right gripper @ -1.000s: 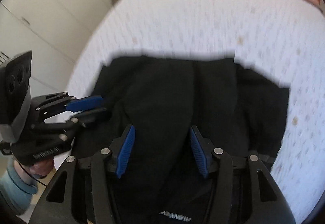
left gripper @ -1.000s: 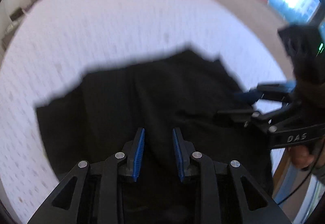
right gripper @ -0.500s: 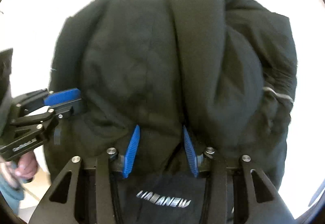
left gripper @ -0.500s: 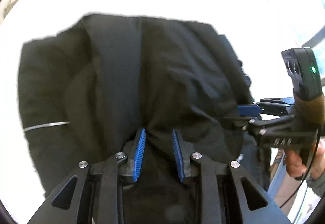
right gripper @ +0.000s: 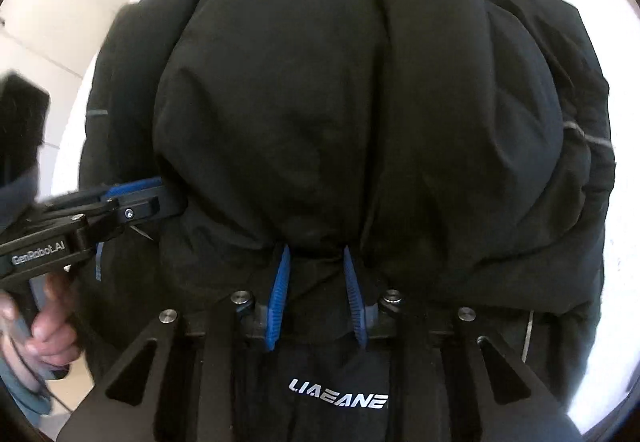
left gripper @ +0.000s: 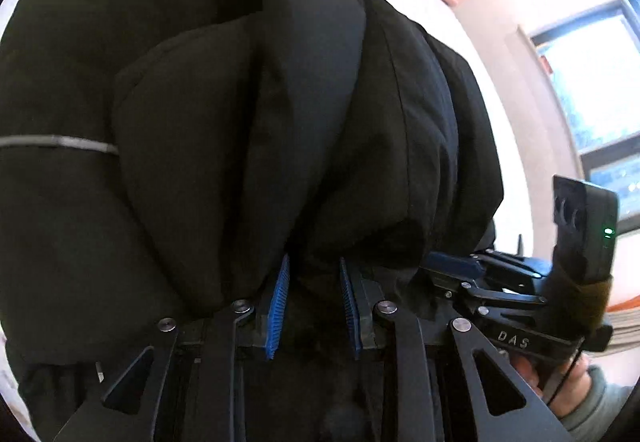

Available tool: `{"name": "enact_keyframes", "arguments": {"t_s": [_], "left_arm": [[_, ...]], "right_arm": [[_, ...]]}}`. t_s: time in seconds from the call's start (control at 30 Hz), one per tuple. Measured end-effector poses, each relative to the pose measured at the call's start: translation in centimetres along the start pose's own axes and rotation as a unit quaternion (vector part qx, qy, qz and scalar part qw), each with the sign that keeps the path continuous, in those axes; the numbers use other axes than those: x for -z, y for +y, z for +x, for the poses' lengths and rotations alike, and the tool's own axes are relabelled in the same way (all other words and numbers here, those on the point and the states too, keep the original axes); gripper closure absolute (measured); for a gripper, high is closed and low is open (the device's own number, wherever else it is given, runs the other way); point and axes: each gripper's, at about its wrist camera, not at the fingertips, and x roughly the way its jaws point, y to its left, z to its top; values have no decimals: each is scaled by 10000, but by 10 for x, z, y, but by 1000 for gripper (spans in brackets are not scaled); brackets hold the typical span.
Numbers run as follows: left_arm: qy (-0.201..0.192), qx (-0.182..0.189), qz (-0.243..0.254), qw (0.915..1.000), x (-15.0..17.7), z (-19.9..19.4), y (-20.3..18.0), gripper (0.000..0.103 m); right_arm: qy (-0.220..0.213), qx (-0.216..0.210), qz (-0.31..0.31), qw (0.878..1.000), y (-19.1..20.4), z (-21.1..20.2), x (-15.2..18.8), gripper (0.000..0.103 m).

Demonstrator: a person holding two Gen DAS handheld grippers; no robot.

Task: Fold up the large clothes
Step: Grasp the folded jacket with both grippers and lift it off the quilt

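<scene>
jacket [right gripper: 360, 101]: black, smooth, puffy | print: "LIAEANE" | left gripper [left gripper: 314, 274], right gripper [right gripper: 316, 262]: just narrowed, pinching jacket folds

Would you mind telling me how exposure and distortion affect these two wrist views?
Left wrist view: window glare, black jacket dark but sharp. Right wrist view: white bed surface blown out, jacket folds readable. Both bend strongly at the fisheye edges.

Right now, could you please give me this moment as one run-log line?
left gripper: shut on black jacket | right gripper: just closing on jacket | surface: white bed
</scene>
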Motion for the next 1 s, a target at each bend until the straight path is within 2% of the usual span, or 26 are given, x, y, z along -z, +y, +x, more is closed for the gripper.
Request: {"name": "enact_keyframes", "arguments": {"t_s": [0.23,0.3,0.4,0.43,0.57,0.73,0.97,1.0], "left_arm": [[-297,-183,17,9994,21,-21,-2,77],[-376,-165,-5,9992,37,-23,-11,77],[-398,-212,-49,9990,54,-37,-19,76],[-397,-268,-68,9988,60,-40,-22,76],[-396,-462,-126,9981,88,-52,-35,75],[-308,-816,-459,9951,138,-60,-36,75],[-246,-1521,-1029,9827,208,-93,-10,74],[-262,-1649,-1146,9793,215,-100,-5,68]], "right_arm": [[-151,-140,-58,9998,-17,4,-2,75],[-220,-301,-9,9993,-11,-12,13,74],[-326,-661,159,9972,-29,-35,31,72],[-410,-718,212,9963,-36,-46,41,67],[-417,-447,351,9975,-57,-71,66,64],[-361,-448,709,9958,-102,-74,104,64],[-132,-215,662,9975,-142,-81,143,64],[-91,-154,655,9977,-146,-82,148,64]]}}
